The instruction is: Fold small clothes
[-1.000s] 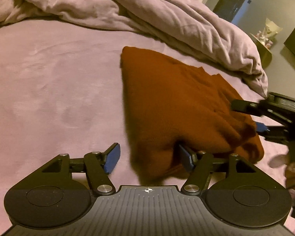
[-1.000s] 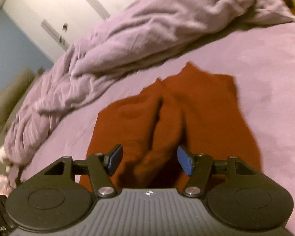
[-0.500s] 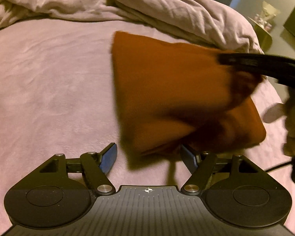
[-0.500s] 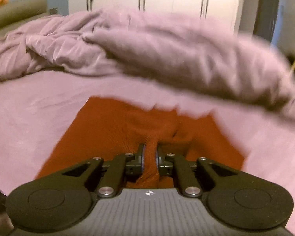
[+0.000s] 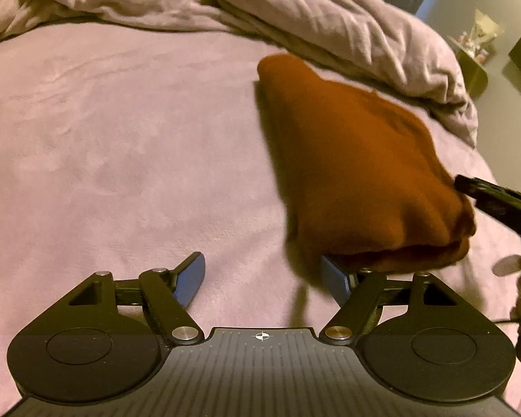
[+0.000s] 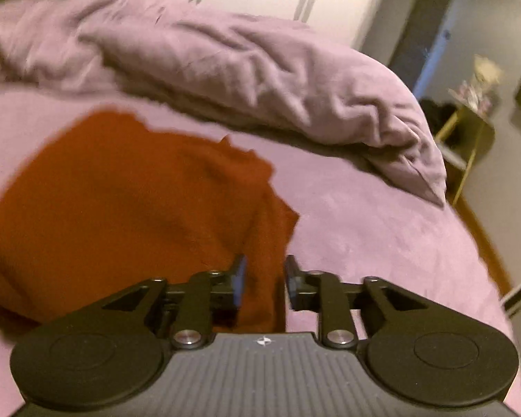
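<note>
A rust-brown garment (image 5: pixel 357 166) lies folded in a thick bundle on the lilac bed sheet (image 5: pixel 121 139). My left gripper (image 5: pixel 264 274) is open and empty, its right finger (image 5: pixel 333 279) tucked under the bundle's near edge. In the right wrist view the garment (image 6: pixel 121 201) fills the left middle. My right gripper (image 6: pixel 262 278) has its fingers partly apart with a fold of the garment's right edge between them; the pads do not look pressed on it. The right gripper's body (image 5: pixel 496 205) shows at the garment's right end in the left wrist view.
A crumpled lilac duvet (image 5: pixel 295 10) lies across the back of the bed, also in the right wrist view (image 6: pixel 243 69). The bed's right edge drops to the floor (image 6: pixel 486 229). A small gold-legged side table (image 6: pixel 469 128) stands beyond it.
My right gripper, shut on the garment half a second ago, has opened partway. The garment has settled to the right and the left gripper has drawn back left of it.
</note>
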### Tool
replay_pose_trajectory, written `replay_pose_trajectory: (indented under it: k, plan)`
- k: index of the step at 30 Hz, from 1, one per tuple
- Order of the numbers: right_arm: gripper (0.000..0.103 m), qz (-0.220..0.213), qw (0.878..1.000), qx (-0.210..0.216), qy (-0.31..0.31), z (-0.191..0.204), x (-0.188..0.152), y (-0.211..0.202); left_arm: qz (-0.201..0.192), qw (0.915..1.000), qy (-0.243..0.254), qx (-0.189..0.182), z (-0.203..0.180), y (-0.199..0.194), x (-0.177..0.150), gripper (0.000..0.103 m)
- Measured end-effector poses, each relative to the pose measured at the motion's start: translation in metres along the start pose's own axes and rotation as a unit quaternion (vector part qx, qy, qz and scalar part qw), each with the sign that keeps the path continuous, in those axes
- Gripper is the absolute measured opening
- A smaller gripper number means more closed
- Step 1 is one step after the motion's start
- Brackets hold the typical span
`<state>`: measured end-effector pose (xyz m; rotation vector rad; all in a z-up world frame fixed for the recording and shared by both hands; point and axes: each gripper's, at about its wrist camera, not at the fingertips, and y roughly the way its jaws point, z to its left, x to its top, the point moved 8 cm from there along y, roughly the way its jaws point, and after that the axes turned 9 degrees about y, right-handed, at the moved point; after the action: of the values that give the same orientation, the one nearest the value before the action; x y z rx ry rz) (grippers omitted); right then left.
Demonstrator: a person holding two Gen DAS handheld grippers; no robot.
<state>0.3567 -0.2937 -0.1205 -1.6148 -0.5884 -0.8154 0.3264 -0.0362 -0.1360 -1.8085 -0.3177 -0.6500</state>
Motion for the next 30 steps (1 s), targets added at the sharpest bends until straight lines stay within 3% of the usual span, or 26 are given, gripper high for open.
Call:
replay_pose_trajectory:
  k: [4,8,10,12,16,19,23,25,27,30]
  plan:
    - [0.027,-0.052,0.997,0.035,0.052,-0.006,0.012,-0.037,-0.021,0.9996,-0.019,-0.005,0.0,-0.011,0.011,0.079]
    - [0.022,-0.064,0.989,0.135,0.011,0.029,-0.001,-0.054,-0.028,0.9992,-0.028,-0.011,-0.006,-0.011,0.026,0.079]
    - [0.018,-0.026,0.992,0.119,-0.033,0.042,-0.022,-0.036,-0.035,0.9993,-0.015,-0.003,-0.011,-0.01,0.034,0.08]
    - [0.011,0.046,0.992,0.116,-0.034,0.04,-0.049,-0.01,-0.031,0.9995,-0.008,0.005,-0.013,-0.002,0.039,0.08]
    - [0.01,0.054,0.99,0.13,-0.012,0.034,-0.041,-0.015,-0.011,0.9996,0.0,0.027,-0.007,0.016,0.04,0.08]
    - [0.01,0.005,0.992,0.125,-0.002,0.028,-0.01,-0.027,-0.005,0.9995,0.003,0.032,-0.005,0.023,0.048,0.079]
    - [0.01,-0.031,0.996,0.086,-0.004,0.03,0.028,0.0,-0.021,0.9989,-0.011,0.04,0.0,0.028,0.07,0.079]
    - [0.01,-0.021,0.997,0.069,-0.021,0.032,0.03,0.025,-0.022,0.9988,-0.016,0.042,0.0,0.036,0.077,0.079]
    - [0.01,0.022,0.998,0.047,-0.028,0.025,0.014,0.062,-0.019,0.9994,-0.014,0.026,-0.002,0.046,0.079,0.083]
    - [0.01,0.033,0.997,0.06,0.03,0.006,0.011,0.08,-0.015,0.9993,-0.011,0.033,-0.002,0.055,0.079,0.087]
